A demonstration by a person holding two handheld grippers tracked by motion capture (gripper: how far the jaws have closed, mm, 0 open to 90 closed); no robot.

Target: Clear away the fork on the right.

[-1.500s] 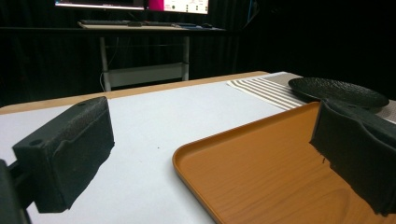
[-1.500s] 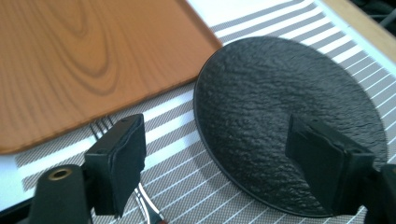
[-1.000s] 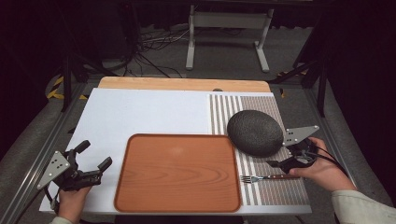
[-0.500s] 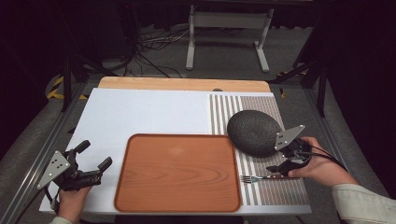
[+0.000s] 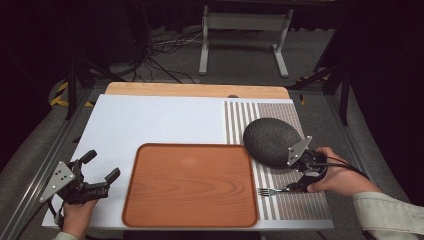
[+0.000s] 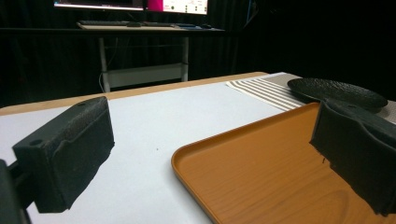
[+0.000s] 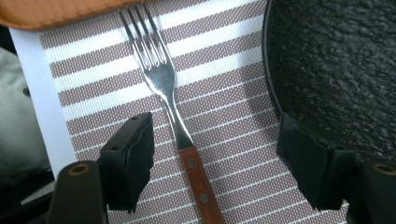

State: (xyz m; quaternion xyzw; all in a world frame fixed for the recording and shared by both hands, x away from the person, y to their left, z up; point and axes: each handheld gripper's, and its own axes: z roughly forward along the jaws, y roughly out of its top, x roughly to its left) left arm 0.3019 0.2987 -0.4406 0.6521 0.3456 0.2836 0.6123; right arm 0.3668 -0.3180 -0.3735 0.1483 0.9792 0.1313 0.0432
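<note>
A fork (image 7: 177,116) with a wooden handle lies flat on the striped placemat (image 5: 295,207), tines pointing toward the orange wooden tray (image 5: 190,185). My right gripper (image 7: 215,158) is open right over the fork, one jaw on each side of its neck and handle, not touching it. A dark textured oval plate (image 5: 272,141) sits on the mat just behind that gripper (image 5: 300,182). My left gripper (image 5: 97,175) is held open at the table's front left, left of the tray (image 6: 280,177), with nothing between its jaws.
A white board (image 5: 150,120) covers most of the table, with a strip of bare wood (image 5: 195,90) along the far edge. Beyond the table stand a white metal frame (image 5: 242,35) and loose cables on the floor.
My right gripper has moved left and down from beside the plate to sit over the fork's handle. The left gripper has stayed in place.
</note>
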